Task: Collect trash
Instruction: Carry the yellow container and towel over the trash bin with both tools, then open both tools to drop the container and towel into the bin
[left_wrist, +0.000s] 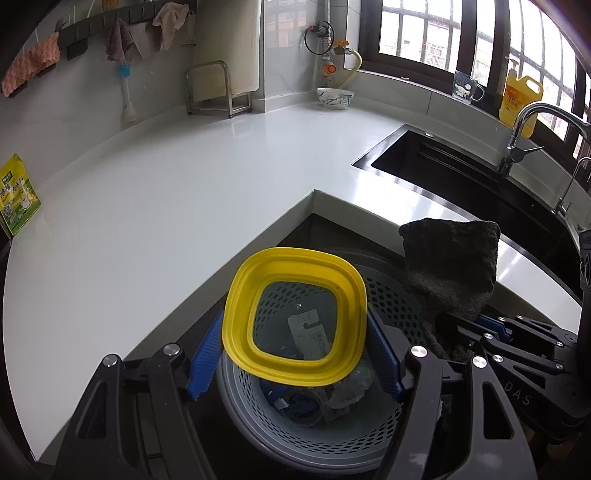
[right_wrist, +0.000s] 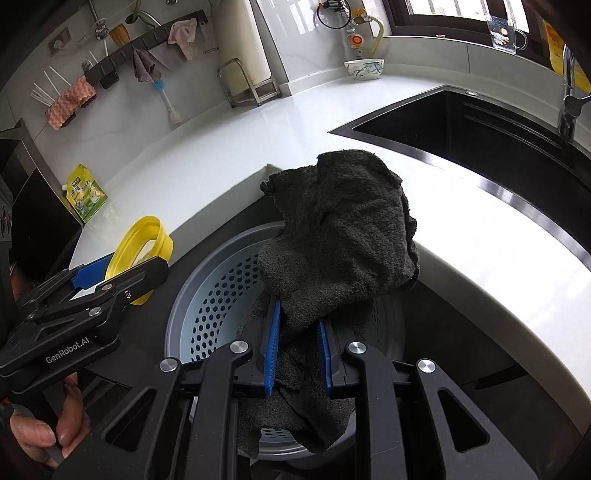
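We see a yellow square container (left_wrist: 295, 317), shallow, its clear bottom showing what lies below, held tilted over a grey perforated bin (left_wrist: 391, 295) that stands beneath the white counter's inner corner; in the bin lie a white paper tag (left_wrist: 308, 334), a dark blue ring-shaped piece (left_wrist: 303, 408) and crumpled clear plastic (left_wrist: 351, 387); a black terry cloth (right_wrist: 340, 236) hangs bunched above the bin's rim.
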